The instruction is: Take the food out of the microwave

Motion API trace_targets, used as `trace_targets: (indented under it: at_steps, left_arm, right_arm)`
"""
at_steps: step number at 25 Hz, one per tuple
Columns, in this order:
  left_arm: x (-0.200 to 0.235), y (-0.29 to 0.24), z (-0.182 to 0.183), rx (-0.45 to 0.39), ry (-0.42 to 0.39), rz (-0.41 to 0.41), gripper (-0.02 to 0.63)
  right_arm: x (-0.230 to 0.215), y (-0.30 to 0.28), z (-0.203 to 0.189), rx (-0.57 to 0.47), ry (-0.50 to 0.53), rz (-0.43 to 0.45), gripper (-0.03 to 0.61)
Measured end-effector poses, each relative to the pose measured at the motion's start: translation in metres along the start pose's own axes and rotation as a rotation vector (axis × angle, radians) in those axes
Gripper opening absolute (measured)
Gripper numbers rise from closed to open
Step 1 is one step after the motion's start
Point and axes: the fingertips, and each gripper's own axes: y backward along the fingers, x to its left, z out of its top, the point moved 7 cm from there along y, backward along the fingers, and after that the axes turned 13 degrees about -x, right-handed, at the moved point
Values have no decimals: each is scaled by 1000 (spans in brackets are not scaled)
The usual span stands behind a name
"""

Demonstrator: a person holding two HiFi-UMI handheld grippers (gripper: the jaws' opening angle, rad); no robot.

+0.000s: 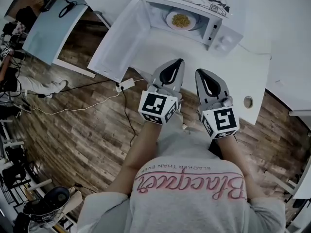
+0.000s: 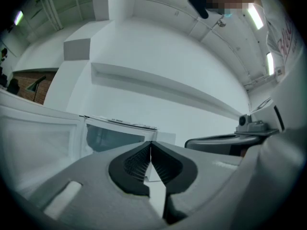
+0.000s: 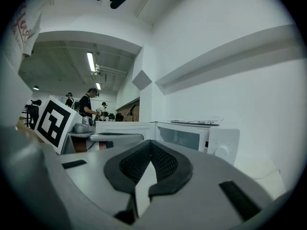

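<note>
The microwave (image 1: 216, 30) stands at the upper middle of the head view, on the white desk (image 1: 252, 76). Its door (image 1: 119, 40) is swung wide open toward the left of the frame. Inside it lies the plate of food (image 1: 181, 21), a yellowish heap on a white plate. Lower in the frame, the left gripper (image 1: 178, 63) and the right gripper (image 1: 199, 74) are side by side. They point toward the microwave but are well apart from it. The fingers (image 2: 132, 166) of both are pressed together, with nothing between them.

It looks like a lab-style recording workspace: a microwave (image 1: 219, 33) on a white tabletop (image 1: 252, 74), cables (image 1: 82, 102) and a power strip (image 1: 125, 85) across the wood floor (image 1: 82, 144), and people (image 3: 88, 104) working under strip lights (image 3: 90, 61).
</note>
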Motion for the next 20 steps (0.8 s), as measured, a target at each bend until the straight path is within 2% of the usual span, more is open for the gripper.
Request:
trace_targets:
  at_steps: [2,5,12,16,20]
  left_arm:
    - [11,-13,-6,14,42,-10,3]
    - [26,-31,-16,52,59,-6,10]
    - [68,-68,-37,119,113,35,200]
    - [91,-84,-53,173,149,64,207]
    - [116,-98,-75,214,291,120,207]
  right_arm:
    - [-7,-12,-3,9,2,-1,11]
    - [-18,-30,-10,24,-3,-13,11]
    - [-40,-72,-29,58,-15,-21,11]
    - [-49,-92,-41,82,-10,-22,11]
    - [-57,-109,-52,103,-12,-30,11]
